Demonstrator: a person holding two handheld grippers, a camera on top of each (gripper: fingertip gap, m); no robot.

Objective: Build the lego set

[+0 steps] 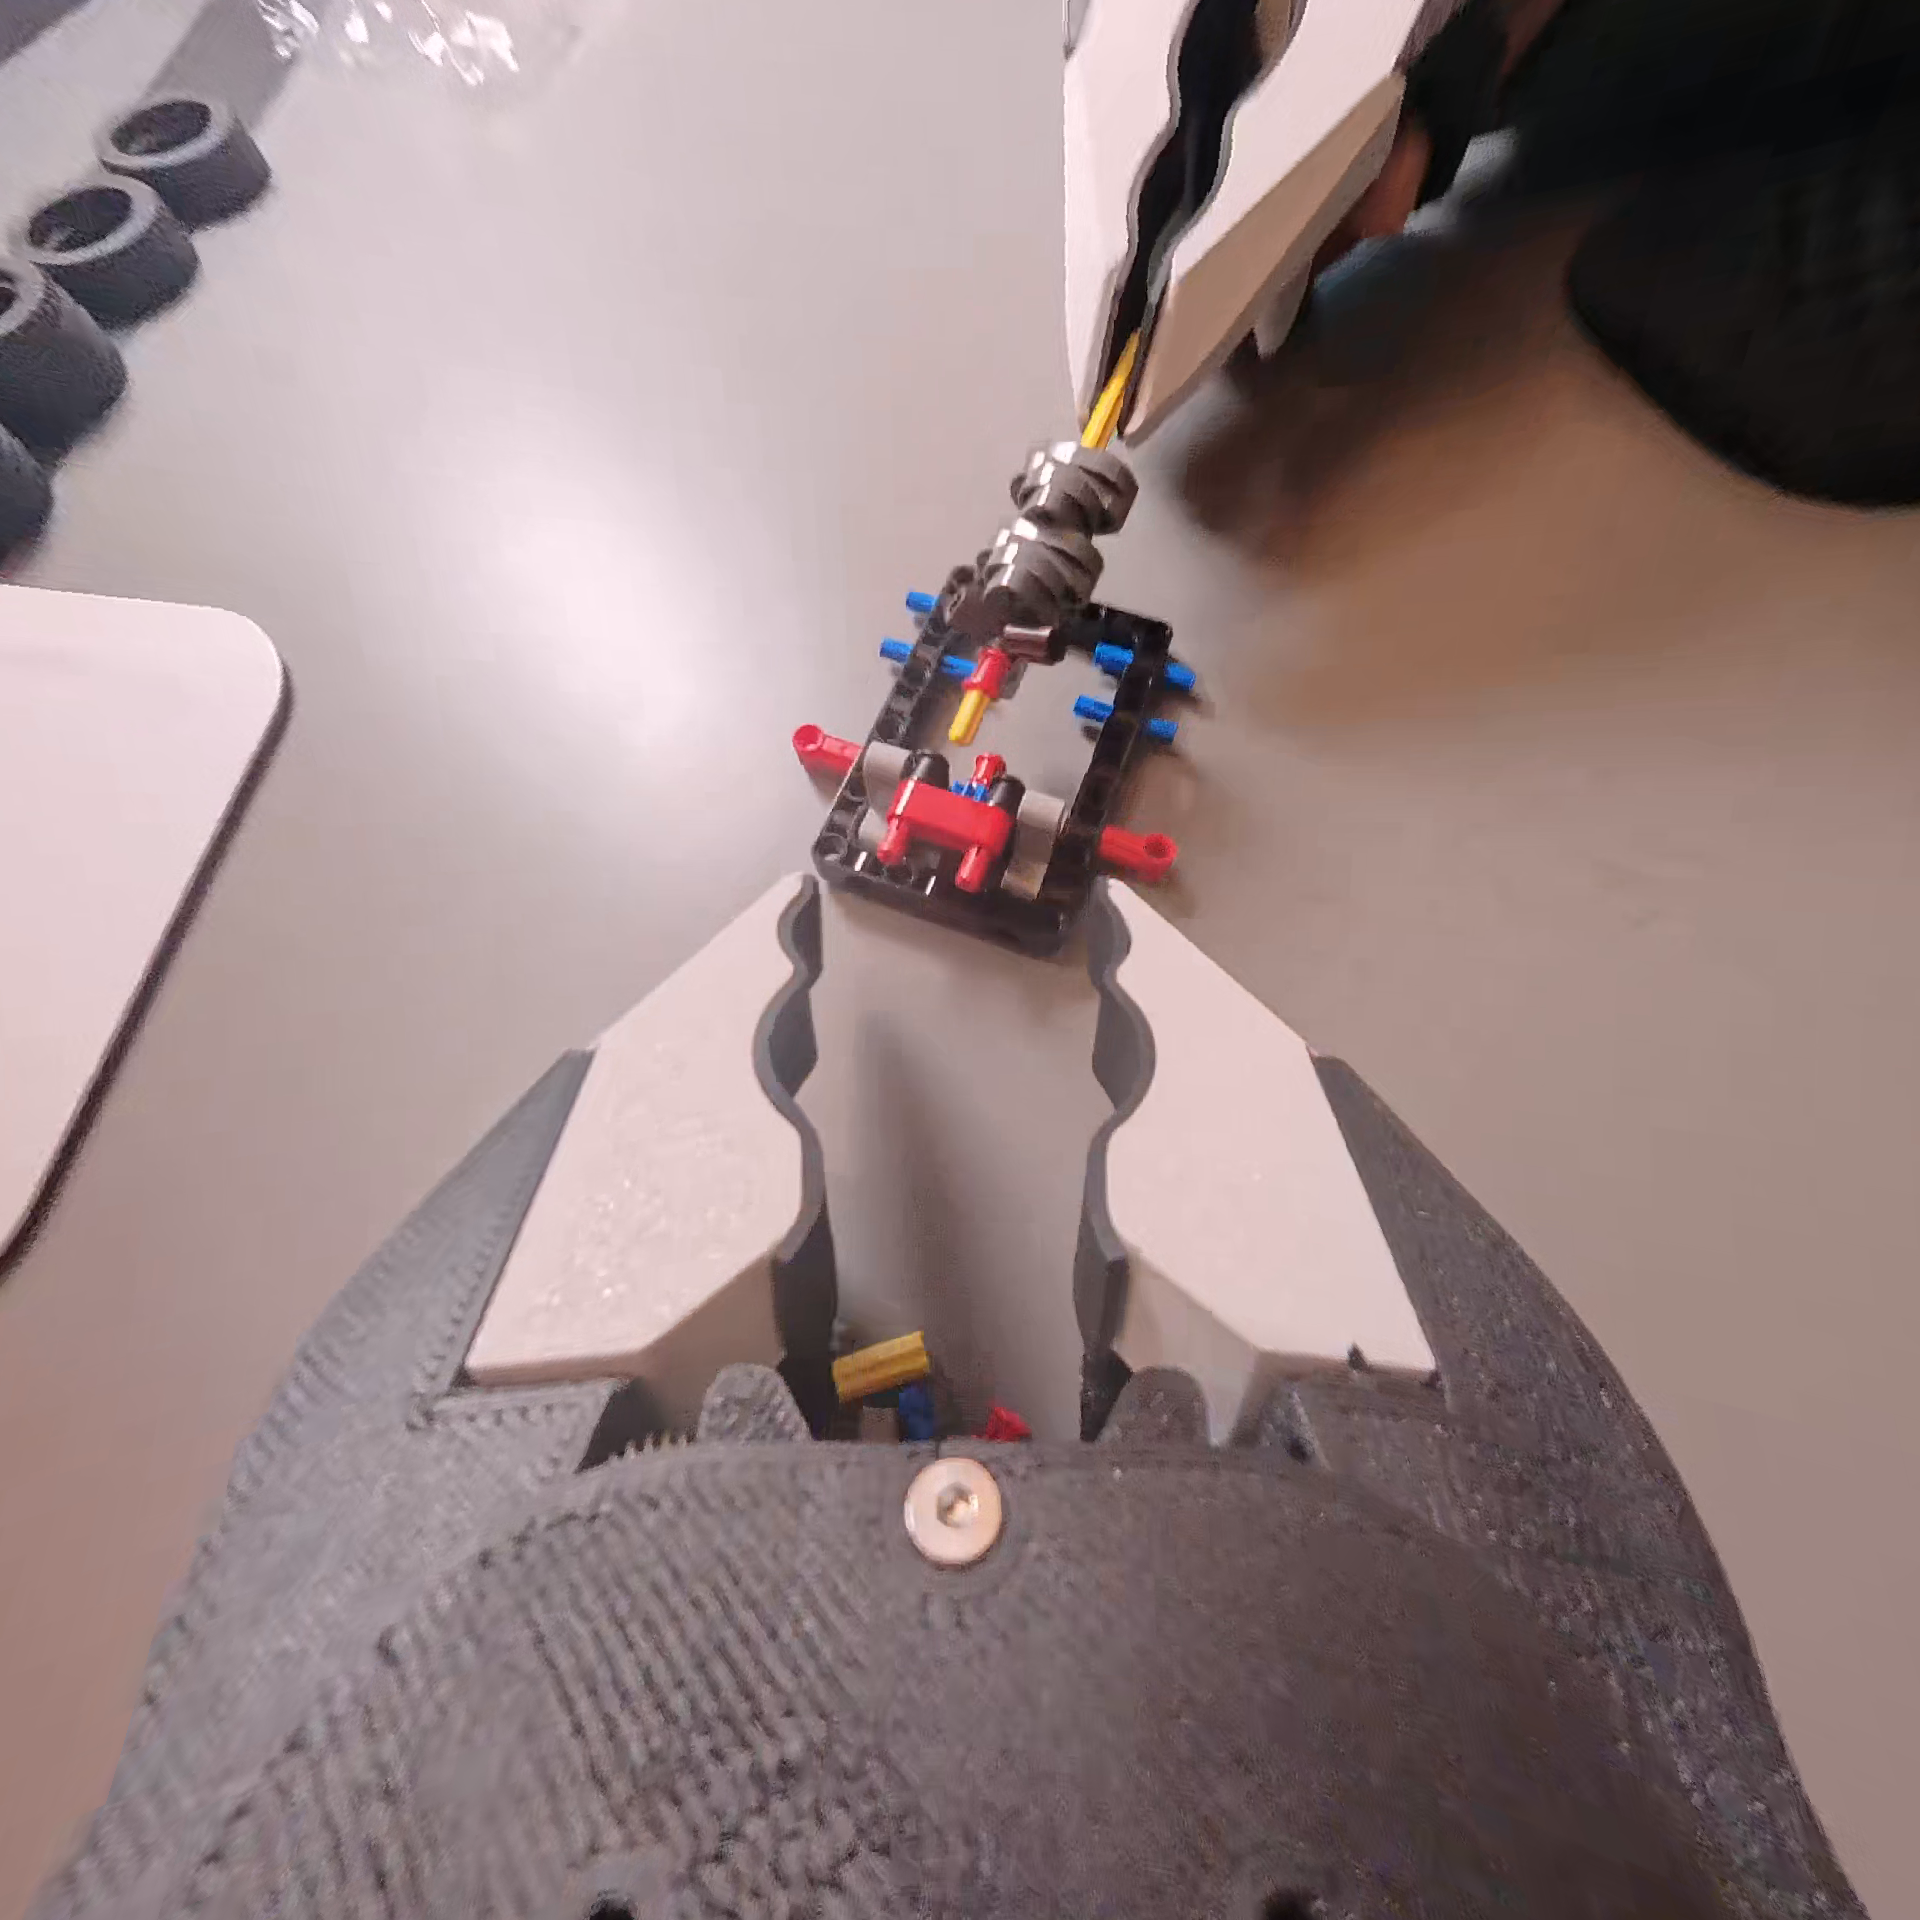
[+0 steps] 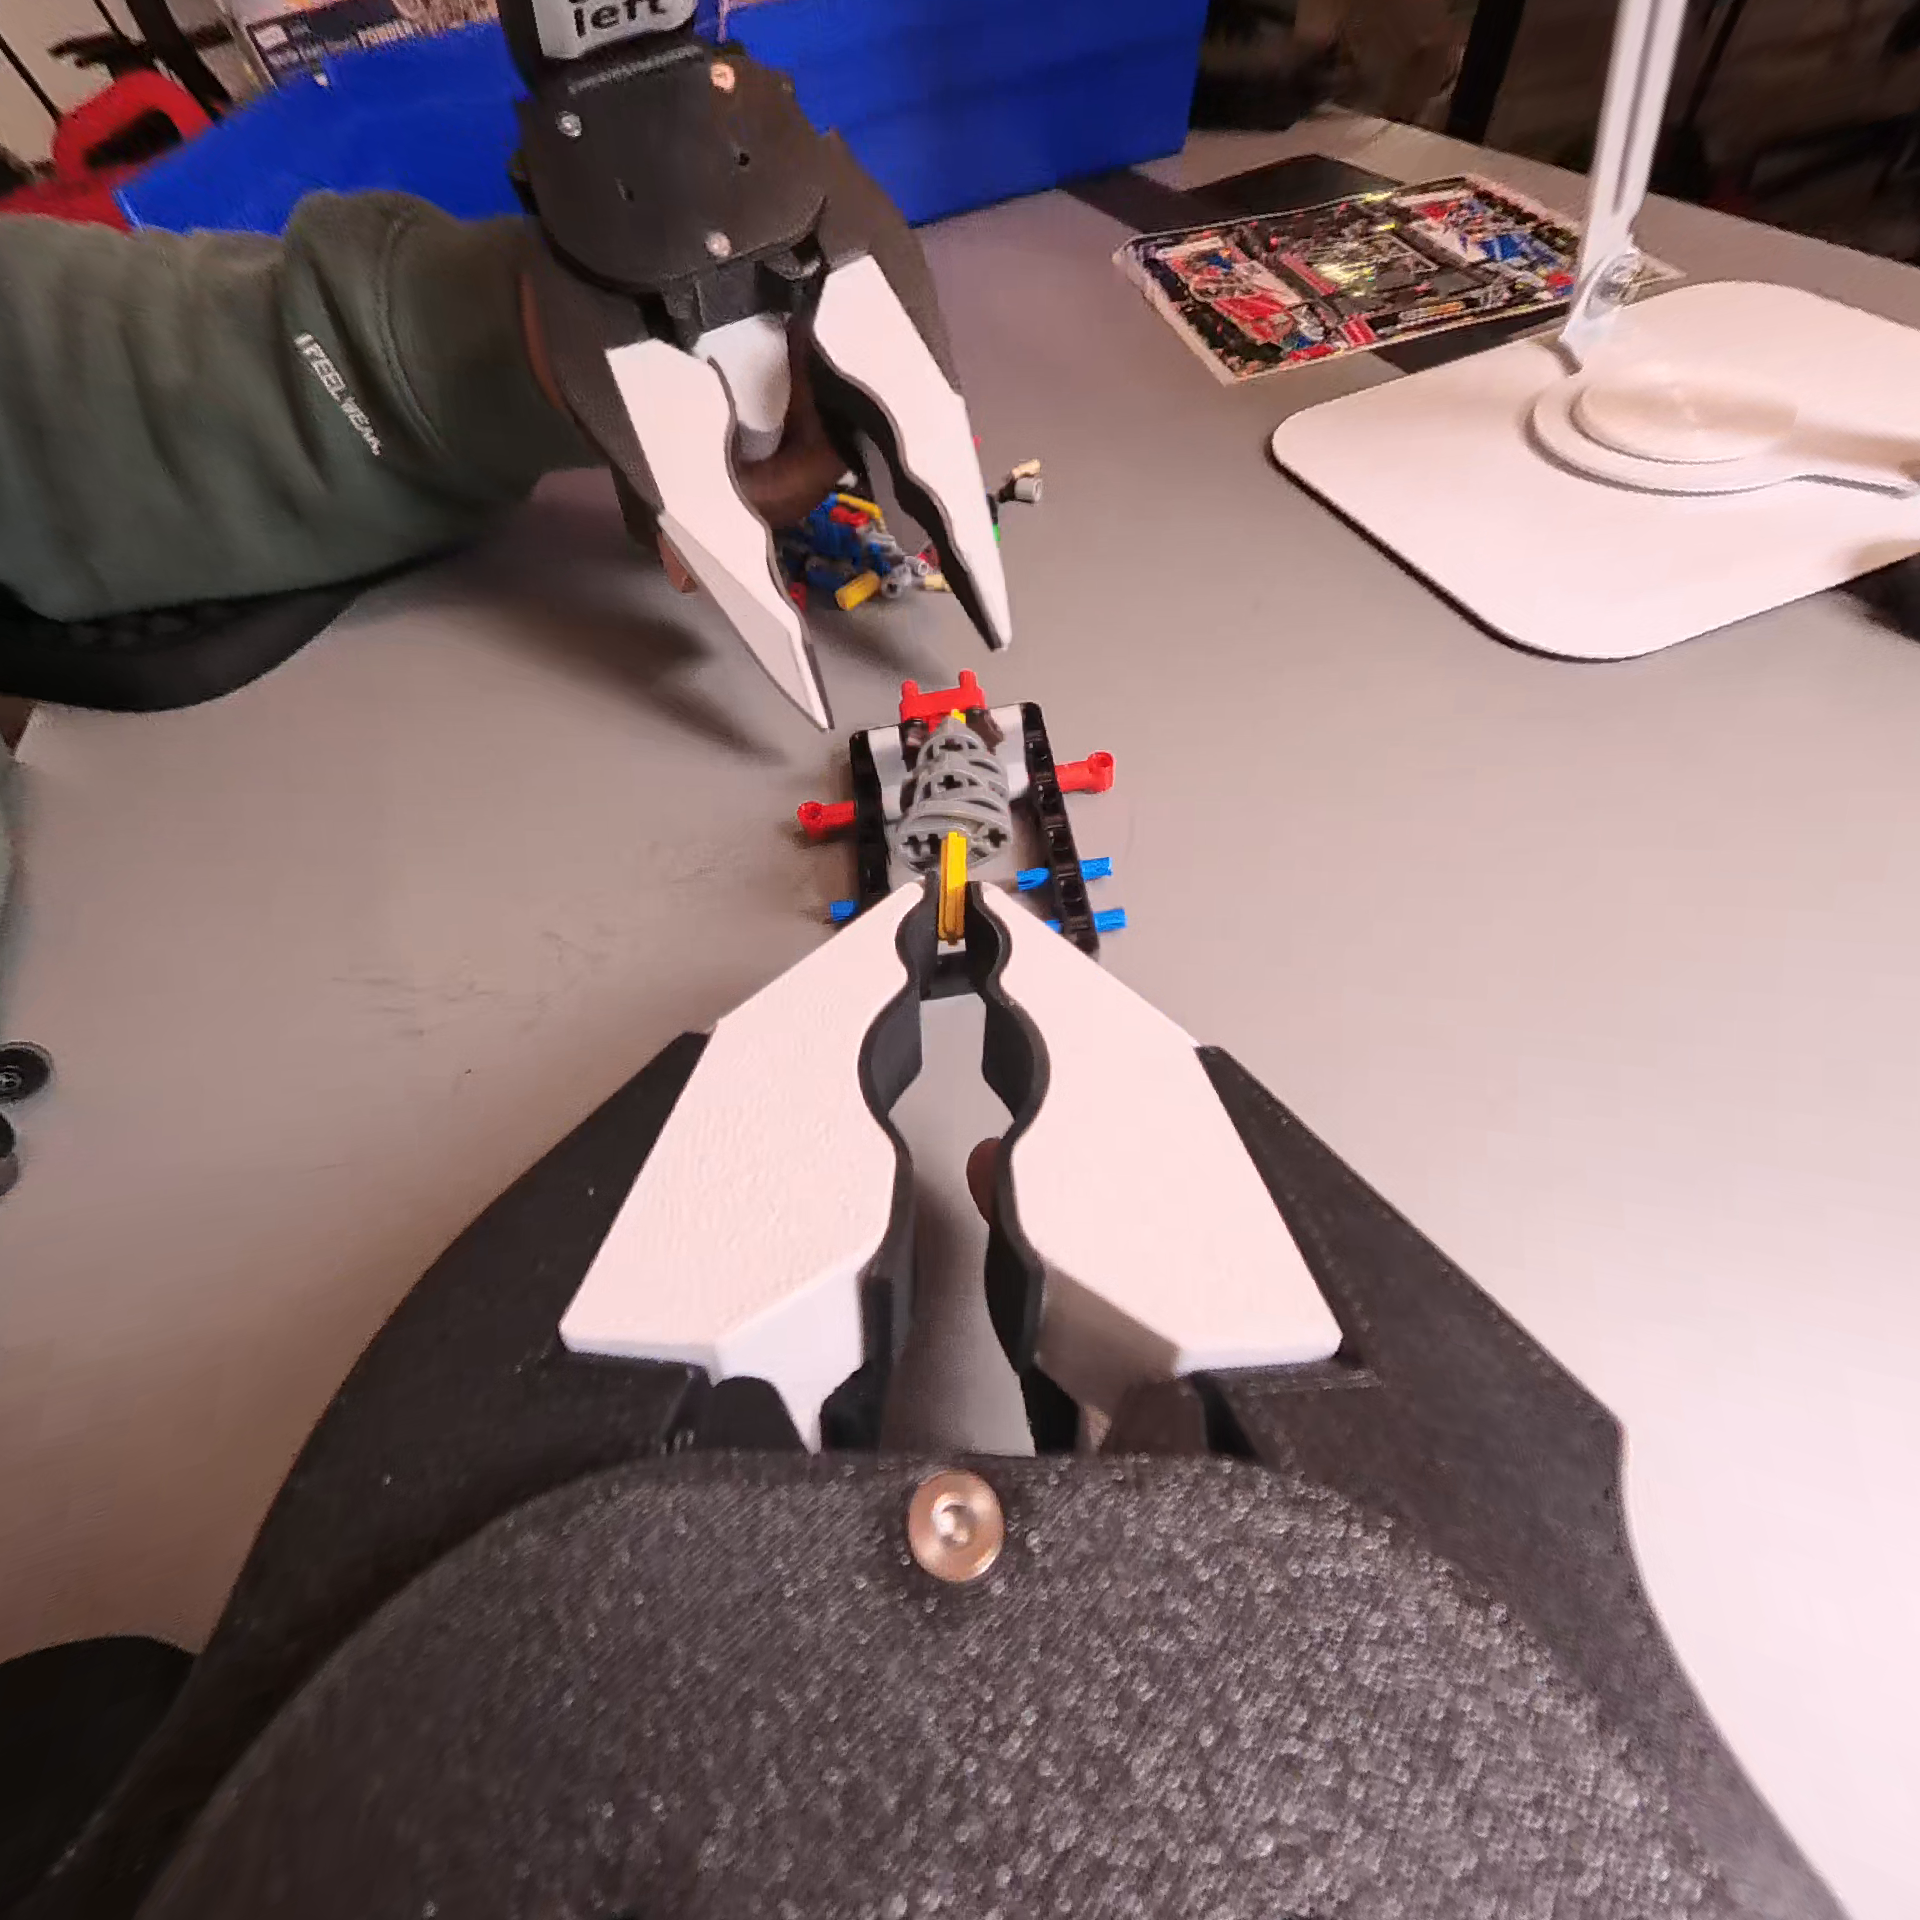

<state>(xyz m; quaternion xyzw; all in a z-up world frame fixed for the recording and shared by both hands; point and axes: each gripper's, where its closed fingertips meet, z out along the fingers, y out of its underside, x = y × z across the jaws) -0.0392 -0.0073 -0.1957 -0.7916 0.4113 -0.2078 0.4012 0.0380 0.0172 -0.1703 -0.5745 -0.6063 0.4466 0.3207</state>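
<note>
Meanwhile, the right gripper (image 2: 948, 902) pinched the yellow axle (image 2: 951, 891) over the black frame (image 1: 1117, 727); the left gripper (image 1: 951, 904) hovered, jaws wide, empty.

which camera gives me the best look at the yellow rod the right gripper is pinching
The right wrist view: the yellow rod sits centred between the right gripper tips, running into the grey gears. The left wrist view shows only a short blurred piece of it at the tips, plus its far end inside the black frame.

Frame (image 1: 997, 769) between two tools
</note>
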